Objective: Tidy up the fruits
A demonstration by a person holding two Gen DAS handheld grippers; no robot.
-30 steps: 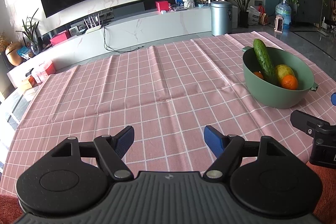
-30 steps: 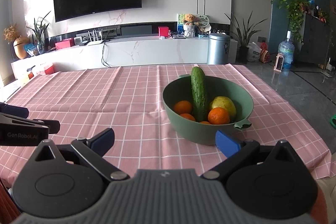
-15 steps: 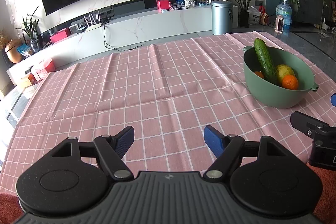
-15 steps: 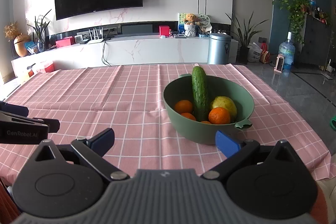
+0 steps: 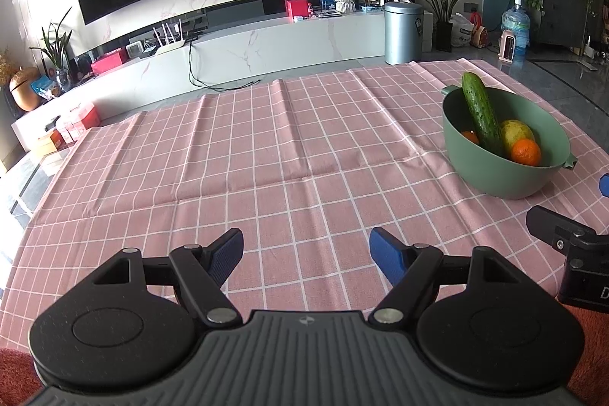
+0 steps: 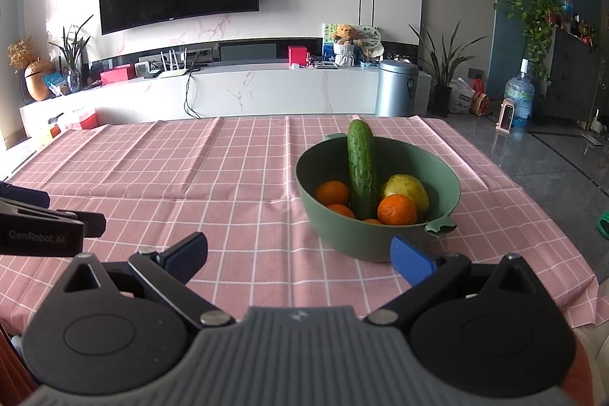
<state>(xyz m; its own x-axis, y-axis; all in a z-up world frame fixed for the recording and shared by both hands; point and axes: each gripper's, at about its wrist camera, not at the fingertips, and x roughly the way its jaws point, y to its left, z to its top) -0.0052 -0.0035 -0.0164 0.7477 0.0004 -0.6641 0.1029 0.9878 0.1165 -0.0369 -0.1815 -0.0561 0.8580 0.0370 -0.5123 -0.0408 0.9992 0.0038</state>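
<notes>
A green bowl (image 6: 449,193) stands on the pink checked tablecloth (image 6: 228,185), right of centre. Leaning upright in it is a cucumber (image 6: 361,170), with a yellow-green pear (image 6: 409,189) and several oranges (image 6: 397,210) around it. My right gripper (image 6: 300,253) is open just in front of the bowl, holding nothing. In the left wrist view the bowl (image 5: 491,170) sits at the far right, the cucumber (image 5: 481,113) pokes over its rim. My left gripper (image 5: 306,252) is open over bare cloth, well left of the bowl.
The tablecloth (image 5: 266,155) has raised fold creases. The other gripper's body shows at the right edge of the left wrist view (image 5: 574,253) and the left edge of the right wrist view (image 6: 42,231). Beyond the table are a TV bench (image 6: 247,90) and a bin (image 6: 396,88).
Both grippers have stayed open and near the same spot; the views shifted only slightly, the right one a little closer to the bowl.
</notes>
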